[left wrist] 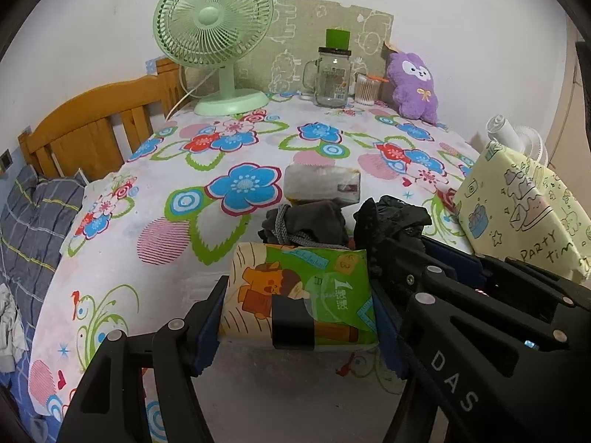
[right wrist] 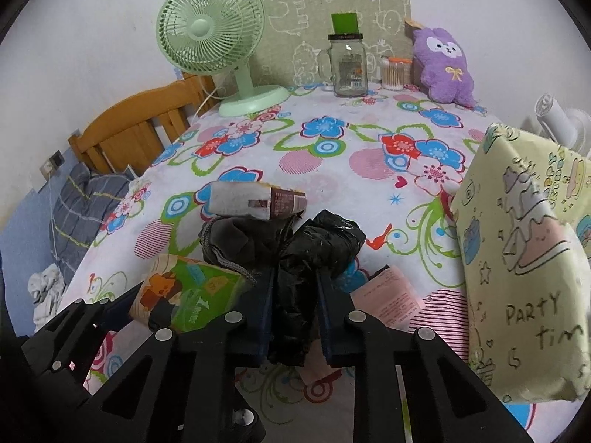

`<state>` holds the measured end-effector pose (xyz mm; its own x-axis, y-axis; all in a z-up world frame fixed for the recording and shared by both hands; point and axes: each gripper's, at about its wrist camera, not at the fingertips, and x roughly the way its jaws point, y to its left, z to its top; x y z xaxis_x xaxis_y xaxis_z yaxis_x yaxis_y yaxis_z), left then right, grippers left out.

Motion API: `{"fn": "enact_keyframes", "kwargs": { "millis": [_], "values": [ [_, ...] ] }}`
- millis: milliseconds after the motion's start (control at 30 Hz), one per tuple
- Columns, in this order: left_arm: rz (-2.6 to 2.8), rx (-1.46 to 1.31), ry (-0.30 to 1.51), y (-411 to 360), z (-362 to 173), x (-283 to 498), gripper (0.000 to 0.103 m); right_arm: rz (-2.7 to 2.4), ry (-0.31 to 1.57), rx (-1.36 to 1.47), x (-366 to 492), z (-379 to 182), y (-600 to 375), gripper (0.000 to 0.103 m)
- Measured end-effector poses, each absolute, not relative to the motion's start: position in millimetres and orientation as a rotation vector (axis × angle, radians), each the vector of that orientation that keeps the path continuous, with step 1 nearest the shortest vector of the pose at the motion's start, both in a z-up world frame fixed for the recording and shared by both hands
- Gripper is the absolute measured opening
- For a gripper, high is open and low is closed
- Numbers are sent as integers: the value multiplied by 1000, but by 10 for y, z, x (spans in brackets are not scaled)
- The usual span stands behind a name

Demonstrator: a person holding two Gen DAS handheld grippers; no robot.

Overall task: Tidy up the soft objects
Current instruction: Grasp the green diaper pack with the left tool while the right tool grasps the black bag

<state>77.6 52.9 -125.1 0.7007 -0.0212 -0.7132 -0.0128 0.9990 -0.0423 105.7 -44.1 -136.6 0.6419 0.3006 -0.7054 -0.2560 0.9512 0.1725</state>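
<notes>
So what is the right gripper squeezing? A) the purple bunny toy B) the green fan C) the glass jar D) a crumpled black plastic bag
D: in the right wrist view the right gripper has both fingers pressed against the crumpled black plastic bag, which bulges out between and beyond them. The purple plush toy, the green fan and the glass jar all stand far off at the back of the table.

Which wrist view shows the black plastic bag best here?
The right wrist view: the black plastic bag sits centred, pinched between the right gripper, its crumpled top fully visible. In the left wrist view the bag appears only partly, off to the right behind the left gripper, which holds the tissue pack.
</notes>
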Motion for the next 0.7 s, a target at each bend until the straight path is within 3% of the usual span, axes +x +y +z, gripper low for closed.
{"fn": "enact_keyframes", "kwargs": {
  "millis": [700],
  "values": [
    [-8,-38,703,382,-807,555,72,310,722,57,794,-896,-602,24]
  ]
}}
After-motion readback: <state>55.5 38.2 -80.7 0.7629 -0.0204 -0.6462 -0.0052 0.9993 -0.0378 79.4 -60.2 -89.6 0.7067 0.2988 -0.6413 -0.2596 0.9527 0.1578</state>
